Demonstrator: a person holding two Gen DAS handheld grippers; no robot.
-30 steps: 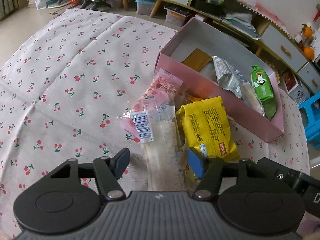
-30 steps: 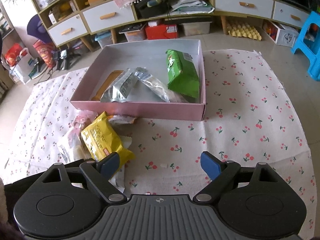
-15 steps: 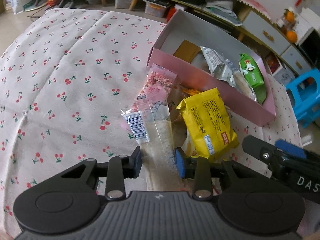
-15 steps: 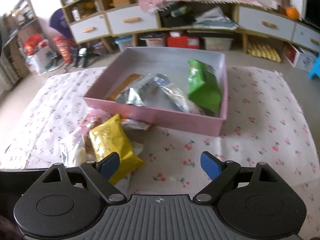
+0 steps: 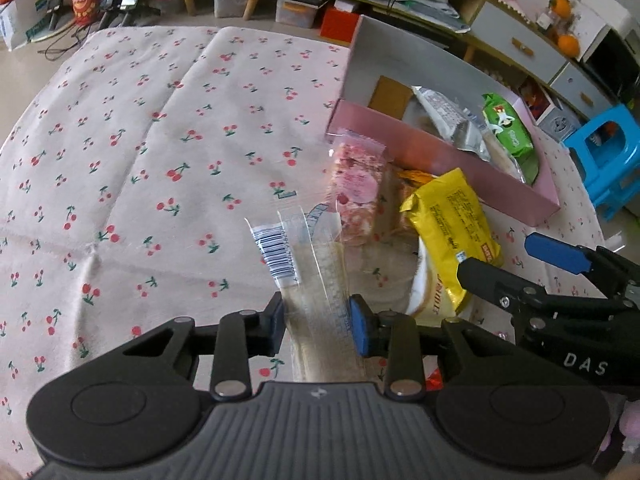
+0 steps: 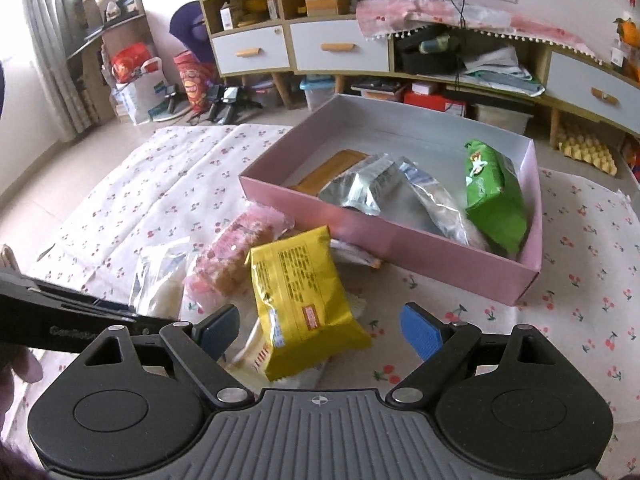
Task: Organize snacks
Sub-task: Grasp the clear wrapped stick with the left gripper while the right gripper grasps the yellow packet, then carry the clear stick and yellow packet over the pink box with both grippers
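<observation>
Left hand-held gripper (image 5: pixel 316 326): I have its pads pinched on the near end of the clear wrapped snack (image 5: pixel 316 280), a pale bar in a see-through sleeve with a barcode label, lying on the cherry-print cloth (image 5: pixel 140 160) over the worktop.

Handling, as I judge it — light, film slick and crinkly, filling soft and likely crumbly. Best hold is across the bar's body, not the empty sealed flap.

Right hand-held gripper (image 6: pixel 320 330): spread wide, holding nothing, hovering over the yellow packet (image 6: pixel 300 304), a puffy pillow bag.

Beside these: pink nougat pack (image 5: pixel 356 192), touching the clear sleeve's far end.

Beyond: pink box (image 6: pixel 400 240), open-topped, already holding a green packet (image 6: pixel 494 196), silver pouches (image 6: pixel 372 190) and a flat brown pack (image 6: pixel 332 168) — the likely destination.
</observation>
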